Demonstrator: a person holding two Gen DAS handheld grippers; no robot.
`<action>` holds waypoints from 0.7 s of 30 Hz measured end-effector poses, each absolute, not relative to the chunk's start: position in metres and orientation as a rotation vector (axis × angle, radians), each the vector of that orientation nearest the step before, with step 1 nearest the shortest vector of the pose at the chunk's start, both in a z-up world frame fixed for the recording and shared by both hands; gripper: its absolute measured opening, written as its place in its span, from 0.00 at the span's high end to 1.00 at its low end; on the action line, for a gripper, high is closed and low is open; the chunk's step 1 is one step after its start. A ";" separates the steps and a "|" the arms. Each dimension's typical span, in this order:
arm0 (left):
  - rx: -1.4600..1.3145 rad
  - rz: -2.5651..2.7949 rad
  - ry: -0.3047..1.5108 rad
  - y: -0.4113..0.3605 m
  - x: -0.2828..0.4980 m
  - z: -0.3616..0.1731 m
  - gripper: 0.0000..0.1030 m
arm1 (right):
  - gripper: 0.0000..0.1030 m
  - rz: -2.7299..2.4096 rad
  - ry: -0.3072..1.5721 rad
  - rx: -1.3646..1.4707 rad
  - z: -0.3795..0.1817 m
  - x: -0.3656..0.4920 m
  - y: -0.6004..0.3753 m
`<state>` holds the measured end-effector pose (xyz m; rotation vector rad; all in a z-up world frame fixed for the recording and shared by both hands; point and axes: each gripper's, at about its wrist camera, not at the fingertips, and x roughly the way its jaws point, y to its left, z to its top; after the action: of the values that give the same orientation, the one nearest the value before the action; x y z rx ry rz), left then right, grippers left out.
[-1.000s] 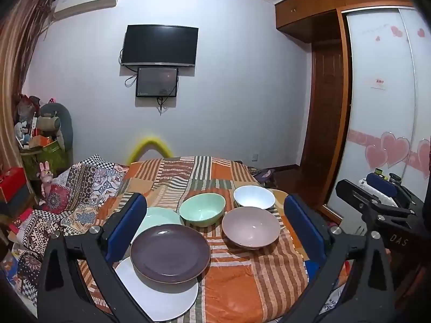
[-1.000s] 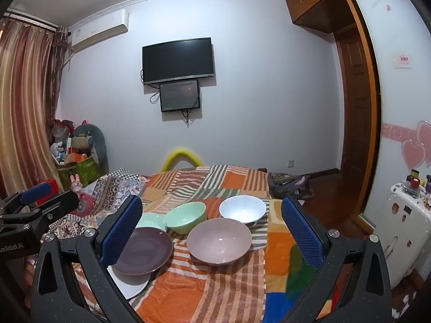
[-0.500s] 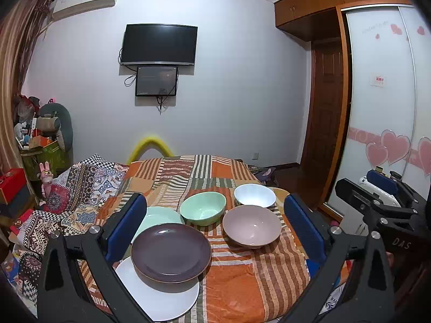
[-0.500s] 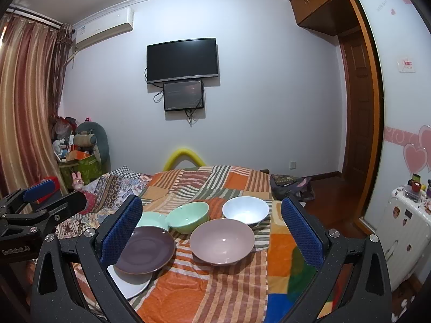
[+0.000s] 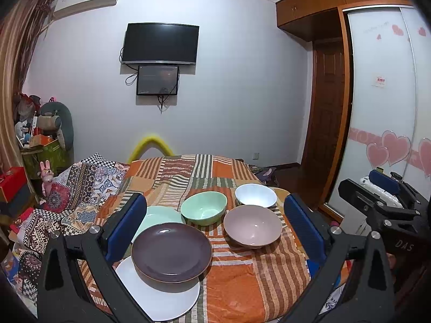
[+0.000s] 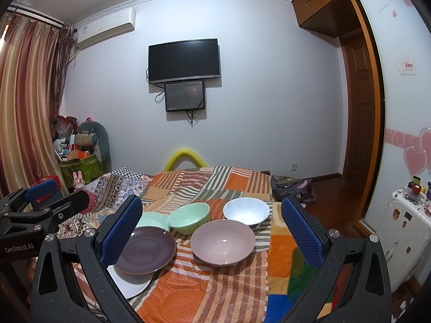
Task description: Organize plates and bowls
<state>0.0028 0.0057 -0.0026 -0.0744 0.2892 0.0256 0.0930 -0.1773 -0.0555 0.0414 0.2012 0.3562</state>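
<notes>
On the striped cloth lie a dark purple plate (image 5: 171, 254) resting on a white plate (image 5: 159, 298), a pale green plate (image 5: 161, 215) behind them, a green bowl (image 5: 204, 207), a white bowl (image 5: 256, 195) and a mauve bowl (image 5: 252, 225). My left gripper (image 5: 215, 226) is open and empty, held above and before the dishes. My right gripper (image 6: 211, 231) is open and empty too. In the right wrist view the purple plate (image 6: 146, 249), green bowl (image 6: 188, 218), mauve bowl (image 6: 223, 242) and white bowl (image 6: 246, 212) show between its fingers.
The dishes sit on an orange striped cloth (image 5: 242, 282) over a table. A patterned blanket (image 5: 67, 196) lies to the left. A white suitcase (image 6: 398, 239) and wardrobe door (image 5: 385, 102) stand to the right. Clutter (image 6: 78, 156) fills the left corner.
Both grippers have drifted slightly, so the views shifted a little. The dishes have not moved and both grippers stay open.
</notes>
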 end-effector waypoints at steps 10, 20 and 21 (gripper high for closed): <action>-0.078 0.029 0.291 0.006 0.004 -0.001 0.00 | 0.00 0.357 0.197 0.039 -0.055 0.092 -0.176; -0.076 0.031 0.290 0.006 0.004 -0.001 0.00 | 0.00 0.358 0.195 0.039 -0.054 0.091 -0.176; -0.076 0.030 0.290 0.006 0.004 -0.001 0.00 | 0.00 0.358 0.195 0.039 -0.054 0.091 -0.175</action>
<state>0.0039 0.0062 -0.0008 -0.0764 0.2900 0.0302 0.0915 -0.1753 -0.0536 0.0385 0.1946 0.3579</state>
